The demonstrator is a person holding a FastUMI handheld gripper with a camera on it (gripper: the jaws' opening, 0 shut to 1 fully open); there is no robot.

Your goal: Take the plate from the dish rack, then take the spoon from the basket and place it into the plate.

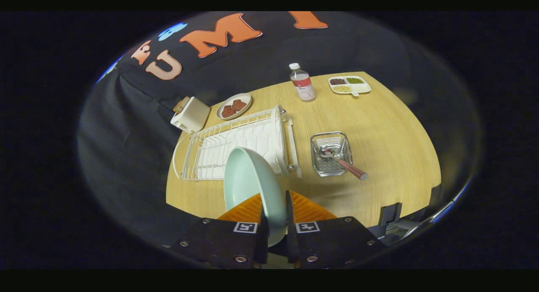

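Gripper: my gripper (pixel 276 218) is at the bottom middle of the frame. Its two fingers are almost closed and squeeze the edge of the plate from both sides.
Plate: the pale green plate (pixel 248 182) stands up on its edge between my fingers. I hold it up above the desk, and it covers the near corner of the dish rack.
Dish rack: the white wire dish rack (pixel 236 144) sits on the desk just beyond the plate, in the middle of the frame. I see no dishes in it.
Basket: the small shiny basket (pixel 331 154) is to the right of the dish rack, on the desk.
Spoon: the spoon (pixel 341 159) lies in the basket. Its red handle sticks out over the edge toward me.
Desk: the wooden desk (pixel 387 136) holds it all.
Far things: in the upper part of the frame I see a bottle (pixel 302 83), a tray (pixel 349 85) with three food parts, a dish (pixel 233 106) with brown food, and a white box (pixel 190 114) at the upper left.
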